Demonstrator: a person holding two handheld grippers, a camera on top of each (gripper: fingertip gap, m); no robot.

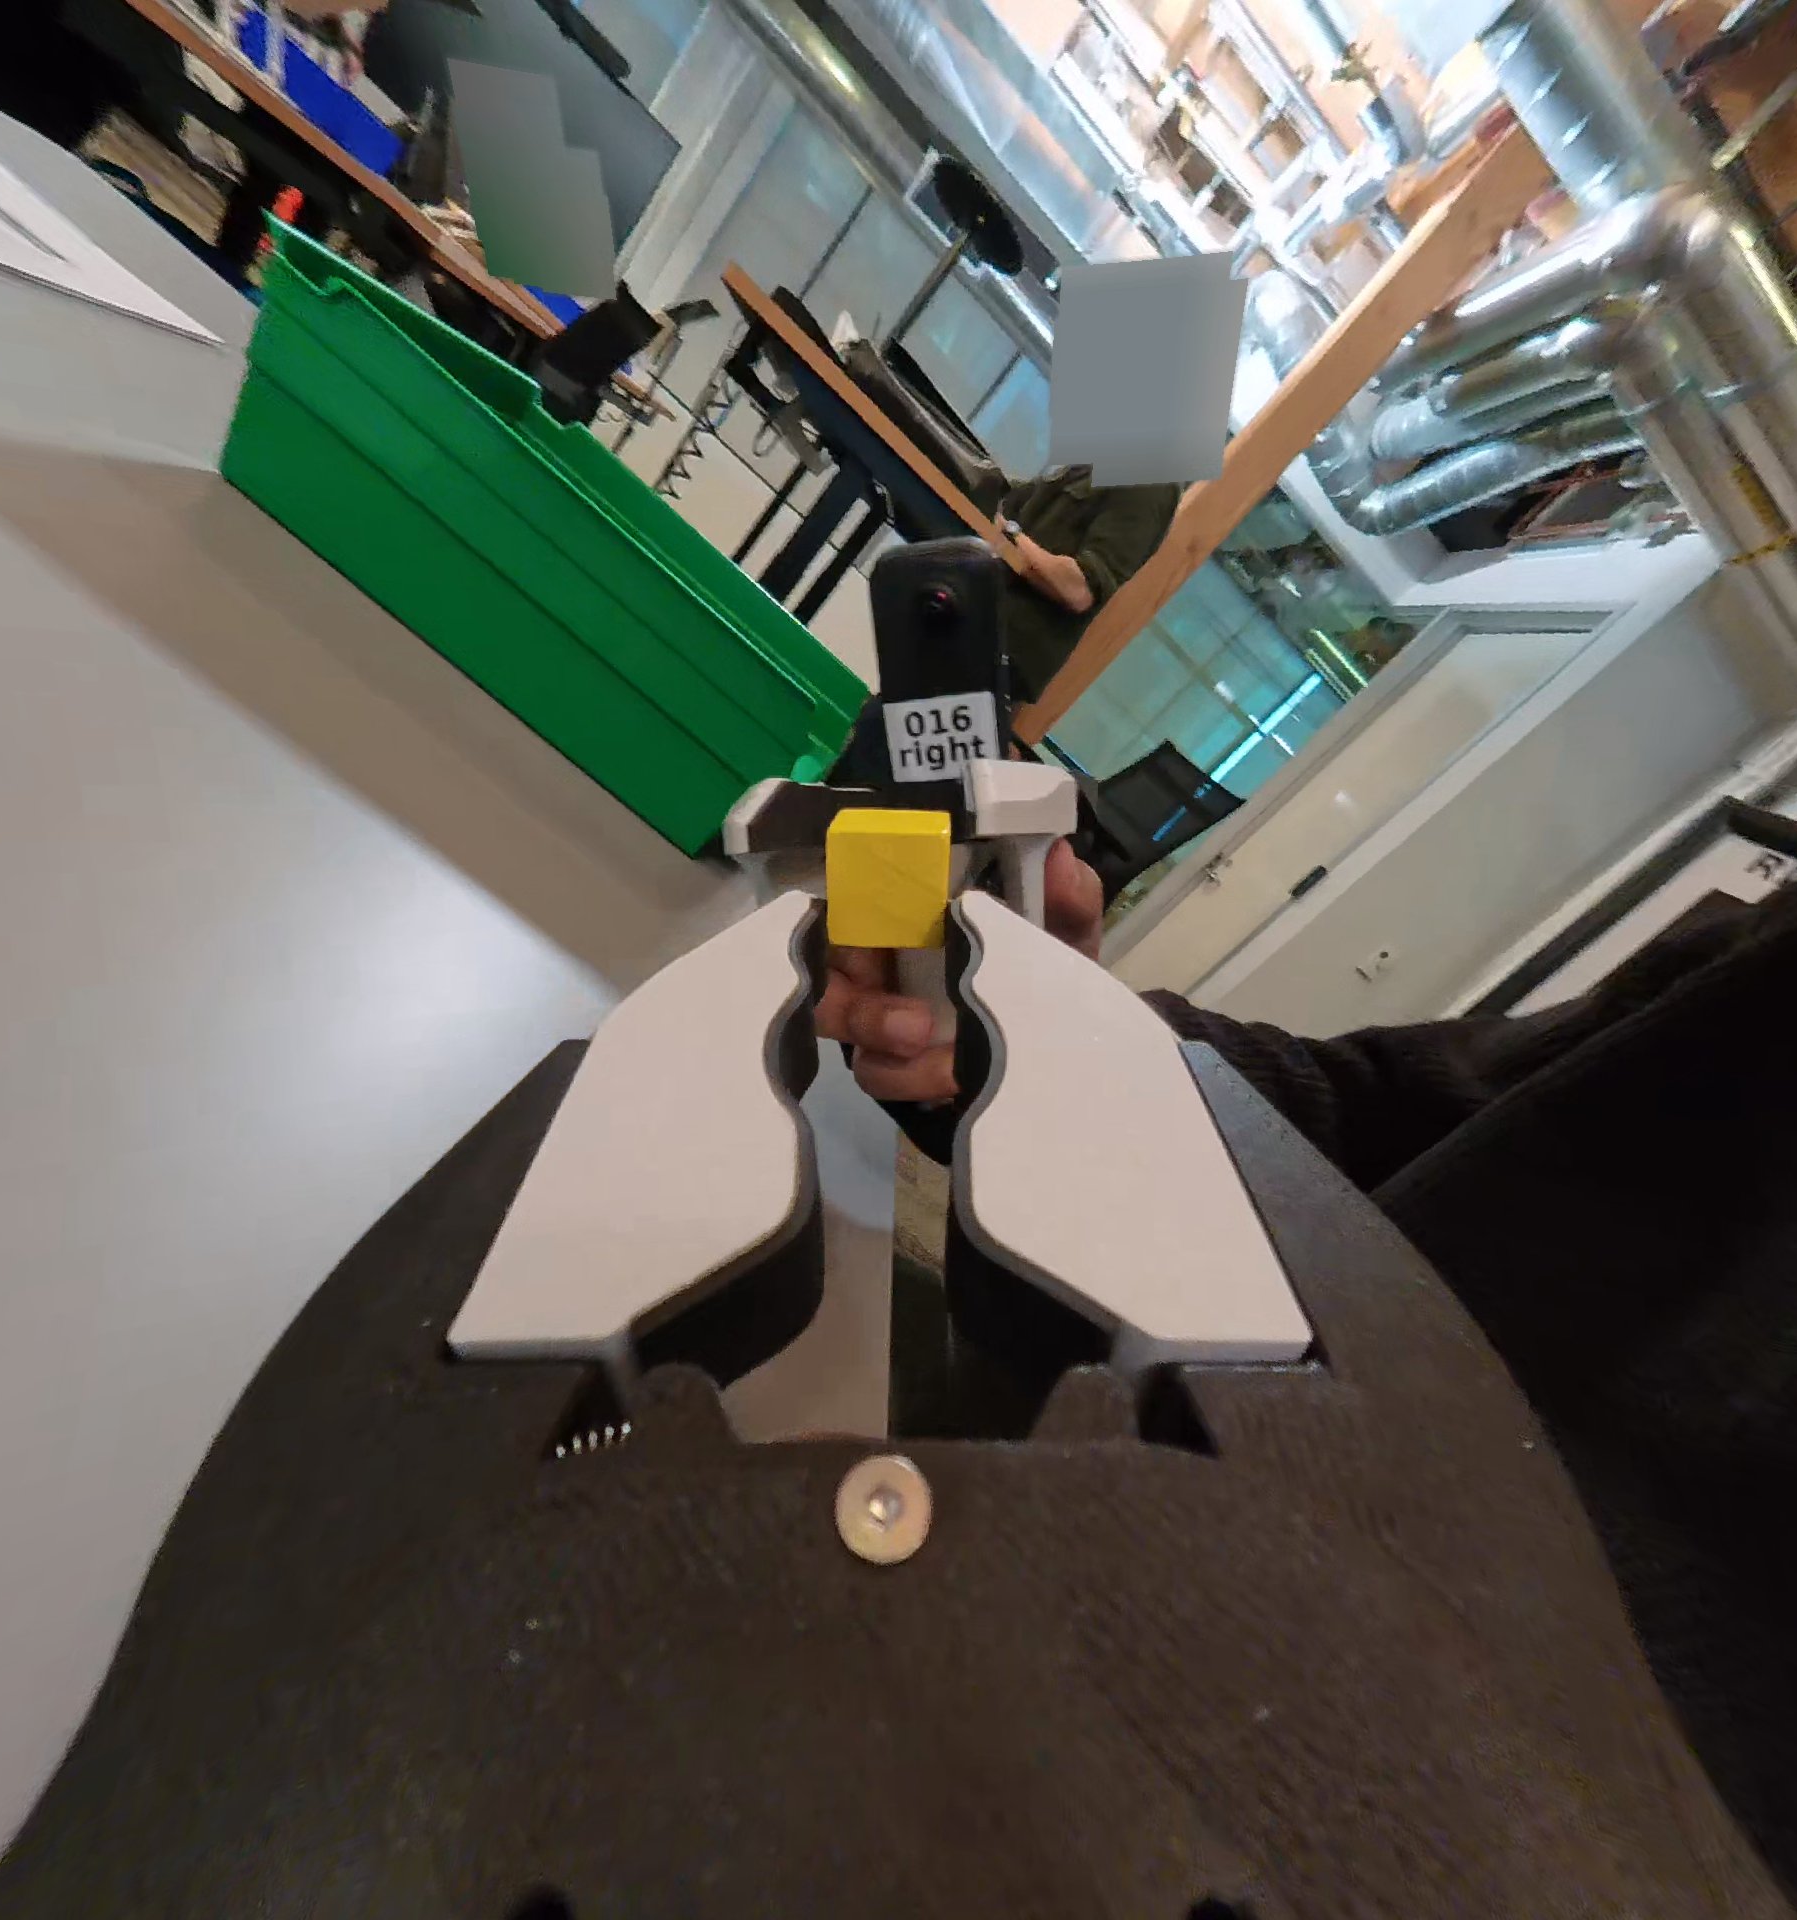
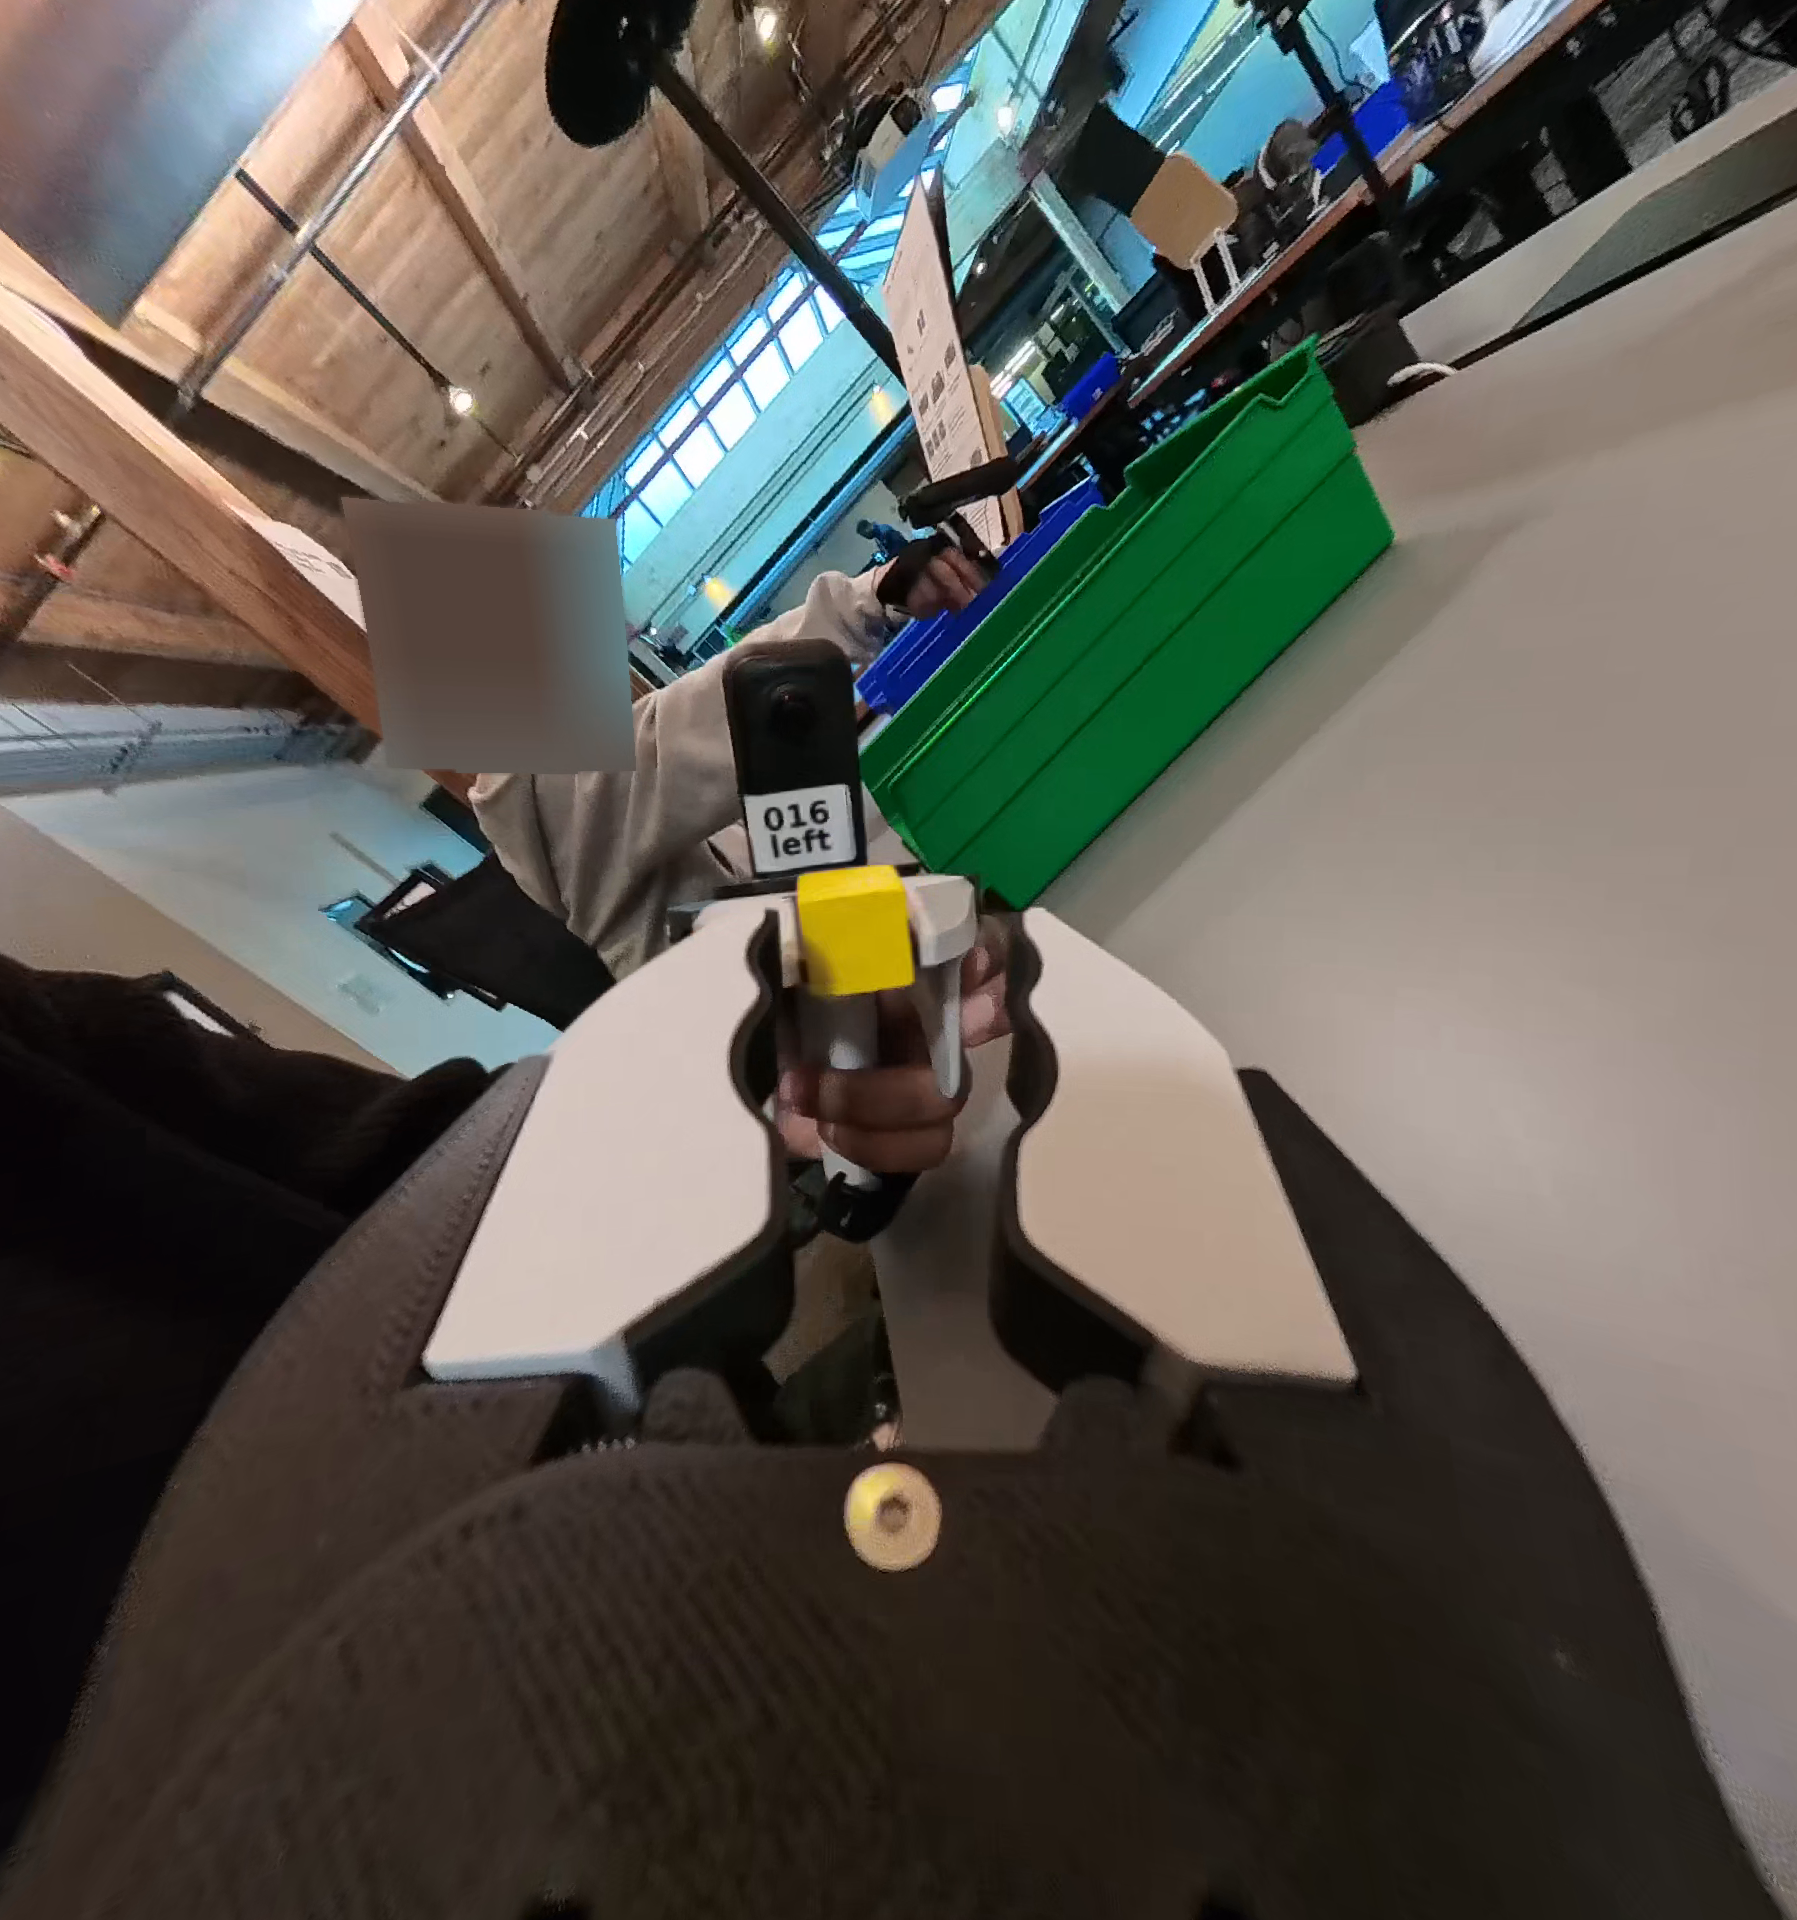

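A yellow cube (image 1: pixel 888 878) is held in the air above a grey table (image 1: pixel 146 935). My left gripper (image 1: pixel 886 920) is shut on the cube's lower part, with its white fingertips against the cube's two sides. My right gripper (image 2: pixel 894 935) faces the left one and is open. Its fingers (image 2: pixel 665 1122) stand wide on either side of the cube (image 2: pixel 858 935) without touching it. In the left wrist view the right gripper's fingers (image 1: pixel 1019 805) spread behind the cube. A hand holds each gripper's handle.
A long green bin (image 1: pixel 478 561) sits on the table beyond the grippers, and also shows in the right wrist view (image 2: pixel 1133 675). The table edge runs just below the grippers. People, desks and blue bins stand in the background. A dark sleeve (image 1: pixel 1496 1091) lies to the right.
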